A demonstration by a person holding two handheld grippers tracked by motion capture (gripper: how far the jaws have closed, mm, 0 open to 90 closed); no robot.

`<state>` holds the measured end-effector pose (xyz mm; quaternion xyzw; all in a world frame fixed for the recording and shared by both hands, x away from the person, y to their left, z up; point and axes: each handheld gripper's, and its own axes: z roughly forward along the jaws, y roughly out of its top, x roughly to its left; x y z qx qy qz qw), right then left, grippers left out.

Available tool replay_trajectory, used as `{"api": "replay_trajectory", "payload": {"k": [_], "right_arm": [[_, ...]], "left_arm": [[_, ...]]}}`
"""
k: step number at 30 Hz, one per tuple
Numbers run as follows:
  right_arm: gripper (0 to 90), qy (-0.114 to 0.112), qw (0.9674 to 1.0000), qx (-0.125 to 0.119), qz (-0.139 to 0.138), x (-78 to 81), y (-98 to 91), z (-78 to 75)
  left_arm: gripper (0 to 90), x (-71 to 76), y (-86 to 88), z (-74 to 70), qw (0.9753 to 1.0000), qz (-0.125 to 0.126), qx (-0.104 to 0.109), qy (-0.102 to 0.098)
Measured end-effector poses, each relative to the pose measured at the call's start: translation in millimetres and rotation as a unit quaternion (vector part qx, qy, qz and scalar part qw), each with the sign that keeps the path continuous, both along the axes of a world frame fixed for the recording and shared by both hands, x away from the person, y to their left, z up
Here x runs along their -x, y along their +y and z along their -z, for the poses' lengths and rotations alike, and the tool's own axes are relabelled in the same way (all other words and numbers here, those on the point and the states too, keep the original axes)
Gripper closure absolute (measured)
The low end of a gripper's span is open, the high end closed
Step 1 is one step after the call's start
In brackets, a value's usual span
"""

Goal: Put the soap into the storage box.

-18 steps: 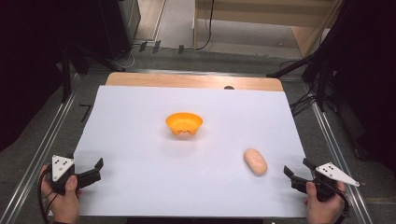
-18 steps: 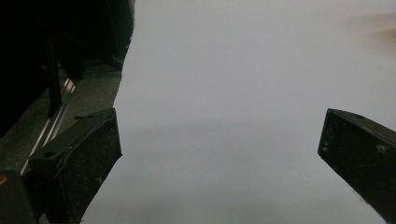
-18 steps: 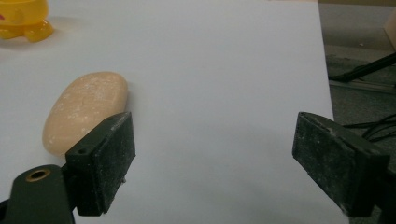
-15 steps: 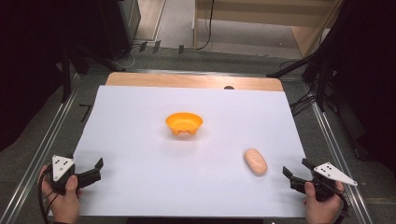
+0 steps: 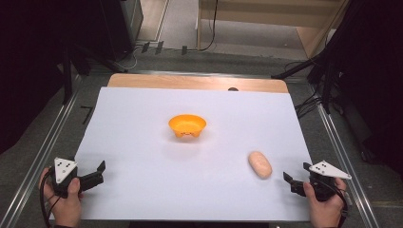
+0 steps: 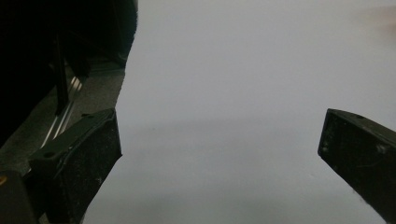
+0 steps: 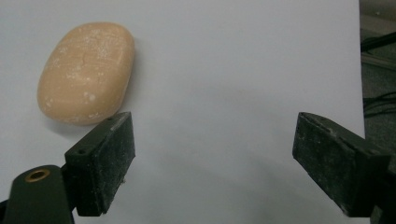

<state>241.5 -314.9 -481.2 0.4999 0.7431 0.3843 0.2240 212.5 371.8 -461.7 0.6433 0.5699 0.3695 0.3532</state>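
High view: a white sheet covers the counter. An orange bowl sits near the middle, toward the far side. A tan oval bread roll lies on the sheet to the right and nearer, well apart from the bowl. The right tongs rest at the near right corner, just beside the roll but not touching it. The left tongs sit at the near left corner, far from both things.

Left gripper view: the left tongs stand apart with nothing but white sheet between the jaws. A faint tan blur at the far right edge is possibly the roll.

Right gripper view: the right tongs are also apart and empty. The bread roll lies ahead and to the left of the left jaw, outside the gap.

Judged from this, the work stands at the approach: the right hand is lining up on the roll, nothing grasped yet. The next move calls for shifting the right tongs leftward and forward until the roll sits between the jaws, then closing gently across its narrower width, since it looks soft; the bowl seems the likely destination.
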Motion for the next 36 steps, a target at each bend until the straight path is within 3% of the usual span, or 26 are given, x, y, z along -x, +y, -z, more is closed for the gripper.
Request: {"api": "replay_trajectory", "payload": {"k": [4, 6, 8, 10, 14, 17, 23, 28, 29, 36], "right_arm": [[13.6, 0.035, 0.9993, 0.016, 0.001, -3.6, 4.9, -6.4], [13.6, 0.065, 0.9975, 0.028, -0.004, -8.0, 9.6, -10.8], [13.5, 0.072, 0.9969, 0.029, -0.008, -9.1, 11.2, -11.6], [14.2, 0.088, 0.9948, 0.048, -0.014, -15.3, 20.1, -15.0], [14.1, 0.110, 0.9921, 0.055, -0.022, -22.4, 27.9, -17.3], [13.4, 0.137, 0.9881, 0.066, -0.025, -30.9, 41.0, -22.6], [10.9, 0.138, 0.9873, 0.066, -0.042, -37.1, 53.2, -31.9], [3.4, 0.162, 0.9825, 0.079, -0.047, -46.1, 65.3, -36.3], [2.9, 0.174, 0.9802, 0.085, -0.044, -50.2, 71.0, -37.3], [3.8, 0.192, 0.9773, 0.080, -0.038, -60.6, 90.7, -37.2]], "left_arm": [[0.0, 0.0, -0.7, 0.0, 1.0000, 0.001, -0.003, 0.001], [0.0, -0.1, -1.0, 0.1, 1.0000, 0.001, -0.003, 0.001], [0.0, -0.3, -1.2, 0.2, 1.0000, 0.001, -0.003, 0.001], [0.0, -0.3, -1.4, 0.3, 1.0000, 0.002, -0.003, 0.000], [0.0, -0.3, -1.5, 0.3, 1.0000, 0.001, -0.004, 0.001], [0.0, -0.3, -1.6, 0.2, 1.0000, 0.001, -0.006, 0.002], [0.0, -0.1, -1.9, 0.3, 1.0000, 0.004, -0.009, 0.001], [0.0, 0.0, -2.1, 0.2, 0.9999, 0.004, -0.011, 0.003], [0.0, -0.1, -2.3, 0.3, 0.9999, 0.004, -0.011, 0.002], [0.0, -0.1, -2.2, 0.3, 0.9999, 0.004, -0.011, 0.002]]}}
